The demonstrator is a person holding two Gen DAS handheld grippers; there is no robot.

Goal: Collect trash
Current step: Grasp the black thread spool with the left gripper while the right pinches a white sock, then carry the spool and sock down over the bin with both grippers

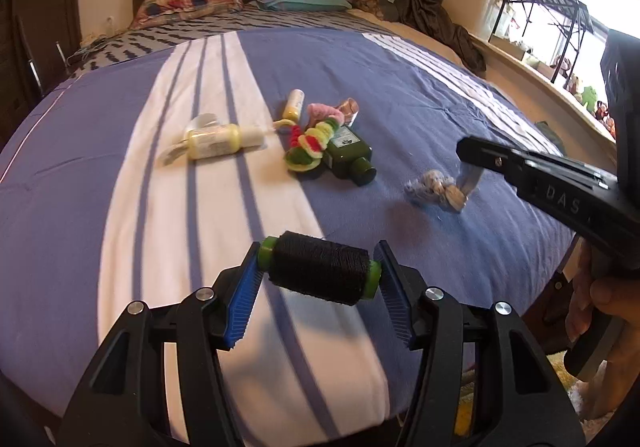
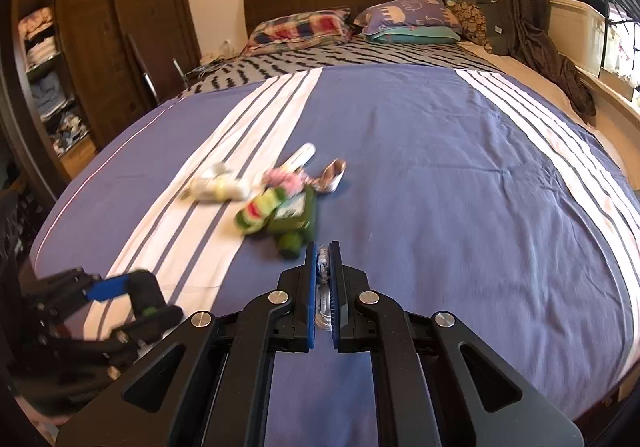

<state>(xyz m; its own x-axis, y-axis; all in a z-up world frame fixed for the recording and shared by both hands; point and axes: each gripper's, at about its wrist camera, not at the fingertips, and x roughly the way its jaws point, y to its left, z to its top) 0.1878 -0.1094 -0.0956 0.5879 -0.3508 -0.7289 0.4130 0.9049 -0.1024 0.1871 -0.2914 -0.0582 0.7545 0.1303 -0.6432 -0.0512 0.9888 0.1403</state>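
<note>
Black thread wound thick on a spool (image 1: 318,273) with lime-green ends sat crosswise in the left tool (image 1: 318,275), its blue ribbed pads (image 1: 242,289) pressing each green end, lifted above the bed's blue-and-white striped cover (image 1: 400,87). The right tool (image 2: 323,279) stood nearly closed, pinching a crinkled clear wrapper (image 1: 438,189) (its contents too blurred to name) that hung below the tips over the blue cloth. Farther up the bed lay a cluster: a dark green bottle (image 1: 352,155), a pale yellow bottle (image 1: 218,141), a small cream tube (image 1: 293,105) and a red-and-green woolly thing (image 1: 310,145).
</note>
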